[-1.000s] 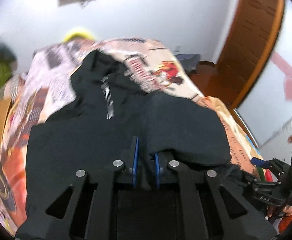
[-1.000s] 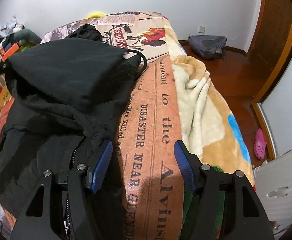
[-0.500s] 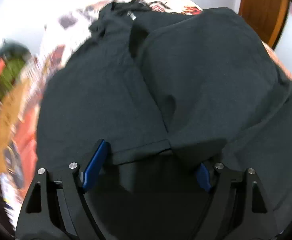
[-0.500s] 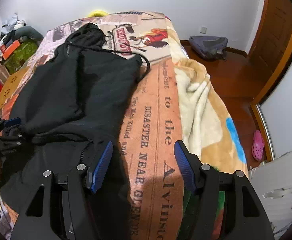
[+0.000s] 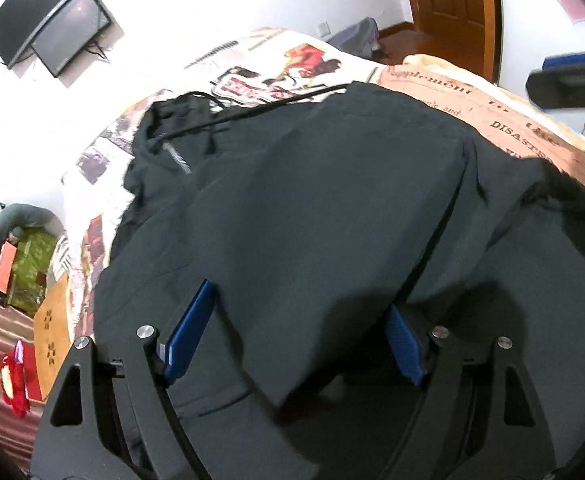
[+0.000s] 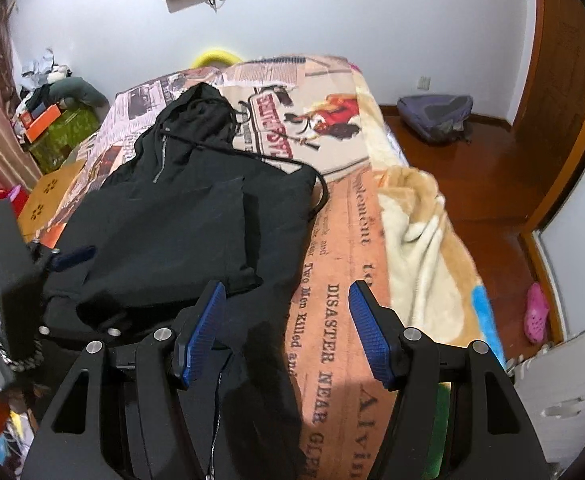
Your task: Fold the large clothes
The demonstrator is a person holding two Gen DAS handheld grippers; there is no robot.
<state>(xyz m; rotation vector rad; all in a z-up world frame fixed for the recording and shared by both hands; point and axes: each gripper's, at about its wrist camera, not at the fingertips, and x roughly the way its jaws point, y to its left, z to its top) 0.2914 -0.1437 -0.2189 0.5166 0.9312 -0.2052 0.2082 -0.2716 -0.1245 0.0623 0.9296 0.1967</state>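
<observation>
A large black zip hoodie (image 6: pixel 180 216) lies on the printed bed blanket (image 6: pixel 344 248), hood toward the far wall, its right sleeve folded across the body. In the left wrist view the hoodie (image 5: pixel 312 208) fills the frame. My left gripper (image 5: pixel 292 332) is open just above the folded cloth, holding nothing; it also shows at the left of the right wrist view (image 6: pixel 68 258). My right gripper (image 6: pixel 284 332) is open and empty over the hoodie's lower right edge and the blanket.
A drawstring (image 6: pixel 276 160) trails off the hoodie onto the blanket. A grey backpack (image 6: pixel 436 114) lies on the wooden floor at the right. A pink slipper (image 6: pixel 536 312) lies near the door. Boxes and clutter (image 6: pixel 52 120) stand left of the bed.
My left gripper carried the sleeve across the hoodie, opened and let it go. The sleeve now lies flat on the body. My right gripper stayed open and barely moved.
</observation>
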